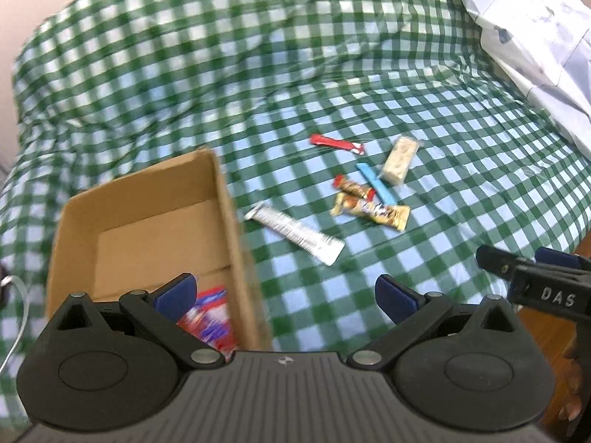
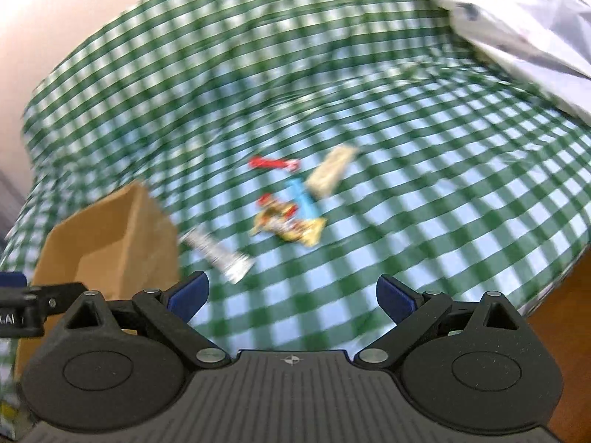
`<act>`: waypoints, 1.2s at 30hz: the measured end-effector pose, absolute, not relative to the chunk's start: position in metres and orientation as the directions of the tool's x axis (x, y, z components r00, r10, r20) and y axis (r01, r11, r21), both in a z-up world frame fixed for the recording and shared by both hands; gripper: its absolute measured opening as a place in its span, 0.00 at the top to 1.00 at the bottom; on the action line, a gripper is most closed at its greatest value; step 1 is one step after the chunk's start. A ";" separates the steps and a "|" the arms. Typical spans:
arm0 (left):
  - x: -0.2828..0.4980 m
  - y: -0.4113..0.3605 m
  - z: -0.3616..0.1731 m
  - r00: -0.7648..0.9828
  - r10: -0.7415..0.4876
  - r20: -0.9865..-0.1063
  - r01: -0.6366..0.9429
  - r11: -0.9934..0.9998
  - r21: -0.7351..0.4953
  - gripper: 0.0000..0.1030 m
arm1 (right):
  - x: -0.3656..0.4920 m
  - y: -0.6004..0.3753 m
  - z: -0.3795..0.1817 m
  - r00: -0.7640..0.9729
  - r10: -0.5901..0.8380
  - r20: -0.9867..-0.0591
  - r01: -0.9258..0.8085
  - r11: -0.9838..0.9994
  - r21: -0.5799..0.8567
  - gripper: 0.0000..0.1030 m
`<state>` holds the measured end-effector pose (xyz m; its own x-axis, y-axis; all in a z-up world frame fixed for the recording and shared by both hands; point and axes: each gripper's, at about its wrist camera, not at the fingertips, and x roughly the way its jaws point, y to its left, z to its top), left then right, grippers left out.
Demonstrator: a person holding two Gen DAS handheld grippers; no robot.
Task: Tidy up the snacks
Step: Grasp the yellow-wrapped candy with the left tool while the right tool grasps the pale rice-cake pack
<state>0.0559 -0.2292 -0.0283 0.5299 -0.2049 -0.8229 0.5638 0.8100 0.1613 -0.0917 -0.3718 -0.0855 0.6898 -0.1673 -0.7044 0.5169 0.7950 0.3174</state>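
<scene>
An open cardboard box (image 1: 147,199) stands on the green checked cloth; a red and blue snack packet (image 1: 208,313) lies inside it. My left gripper (image 1: 286,291) is open and empty above the box's near right corner. Loose snacks lie to the right: a silver bar (image 1: 295,234), a gold bar (image 1: 373,208), a small gold and red bar (image 1: 354,187), a blue stick (image 1: 376,182), a red stick (image 1: 336,144) and a pale cereal bar (image 1: 399,160). My right gripper (image 2: 291,295) is open and empty, short of the silver bar (image 2: 218,254). The right wrist view is blurred.
The box shows at the left of the right wrist view (image 2: 110,236). A white plastic bag (image 1: 535,37) lies at the far right. The cloth's edge drops off at the right (image 2: 554,277). A white cable (image 1: 18,317) lies left of the box.
</scene>
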 end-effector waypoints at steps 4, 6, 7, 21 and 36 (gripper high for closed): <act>0.092 -0.270 -0.056 0.499 -0.180 -0.848 0.550 0.821 0.150 0.00 | -0.072 -0.415 -0.097 0.679 -0.206 -0.705 0.559 0.767 0.314 0.06; 0.113 -0.289 -0.076 0.472 -0.155 -0.868 0.531 0.836 0.139 0.00 | -0.056 -0.436 -0.105 0.675 -0.217 -0.706 0.571 0.759 0.312 0.06; 0.123 -0.296 -0.086 0.454 -0.145 -0.879 0.518 0.846 0.128 0.00 | -0.048 -0.444 -0.109 0.670 -0.222 -0.708 0.576 0.757 0.308 0.06; 0.214 -0.372 -0.190 0.300 -0.128 -0.945 0.362 0.932 -0.011 0.00 | 0.108 -0.545 -0.188 0.616 -0.191 -0.764 0.599 0.743 0.298 0.06; 0.214 -0.368 -0.200 0.164 -0.183 -0.969 0.398 0.911 -0.105 0.89 | 0.137 -0.533 -0.226 0.569 -0.217 -0.793 0.483 0.869 0.108 0.63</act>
